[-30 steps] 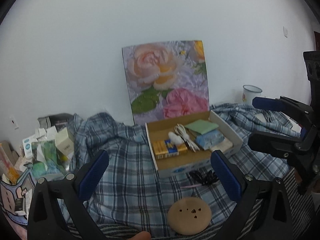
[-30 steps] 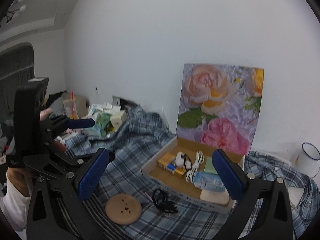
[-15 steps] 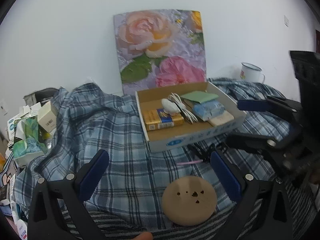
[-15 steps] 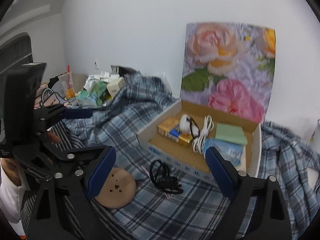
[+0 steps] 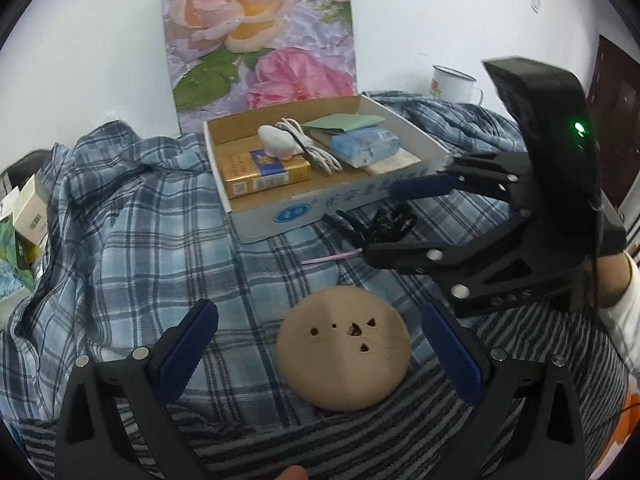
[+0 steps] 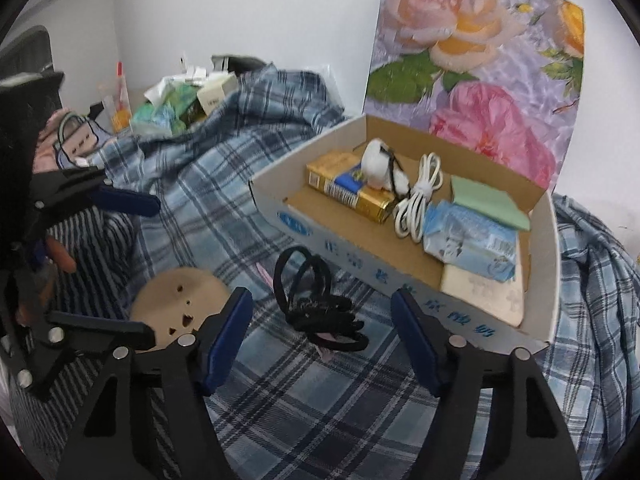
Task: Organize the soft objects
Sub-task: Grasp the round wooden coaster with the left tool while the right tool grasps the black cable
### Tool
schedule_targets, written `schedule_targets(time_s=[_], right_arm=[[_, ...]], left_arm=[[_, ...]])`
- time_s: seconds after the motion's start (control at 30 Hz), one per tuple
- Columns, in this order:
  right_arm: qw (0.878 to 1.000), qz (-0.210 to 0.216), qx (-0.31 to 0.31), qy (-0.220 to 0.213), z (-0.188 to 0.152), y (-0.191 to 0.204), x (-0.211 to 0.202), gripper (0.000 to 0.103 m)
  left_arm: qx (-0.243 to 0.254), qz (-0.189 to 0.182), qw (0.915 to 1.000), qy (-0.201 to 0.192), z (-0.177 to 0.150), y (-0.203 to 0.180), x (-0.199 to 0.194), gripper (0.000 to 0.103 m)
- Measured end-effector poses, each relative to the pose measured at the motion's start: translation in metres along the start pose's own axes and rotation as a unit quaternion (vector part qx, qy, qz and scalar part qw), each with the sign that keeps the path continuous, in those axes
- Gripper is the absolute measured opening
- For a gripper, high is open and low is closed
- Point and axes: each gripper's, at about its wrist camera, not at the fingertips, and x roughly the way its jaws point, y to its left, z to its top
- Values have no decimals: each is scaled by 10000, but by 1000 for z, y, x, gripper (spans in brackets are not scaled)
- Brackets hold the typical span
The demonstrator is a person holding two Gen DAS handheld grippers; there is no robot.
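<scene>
A tan round soft pad with small holes lies on the plaid cloth. My left gripper is open, one blue finger on each side of the pad and neither touching it. A bundle of black hair ties lies in front of the cardboard box. My right gripper straddles the ties. Its jaws are closing, with the pads still apart from the ties.
The box holds a gold and blue pack, a white soft lump, a white cable, a green pad and a blue tissue pack. A floral board leans on the wall. Small boxes clutter the far left. An enamel mug stands at the back right.
Both grippers have dropped and tipped down toward the cloth. The tan pad now sits between the left fingers, and the right jaws have narrowed around the hair ties.
</scene>
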Motion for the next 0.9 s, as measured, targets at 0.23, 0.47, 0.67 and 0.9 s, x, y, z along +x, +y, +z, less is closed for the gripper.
schedule_targets(time_s=[0.23,0.47,0.67,0.9], right_arm=[[9996,66,-96,254,1,2,12,52],[9987,87,-40,505,0,1,21,38],[9986,145,-8,511,-1,0,20,34],[9986,149,7,508,-1,0,19,33]], left_arm=[[260,-94,9995,149,-2,-10,9,89],[445,-42,9982,395,-6,-16,20,82],[465,-83,9975,518,-7,-16,24,83],[595,0,9958,693,-8,-21,33,86]])
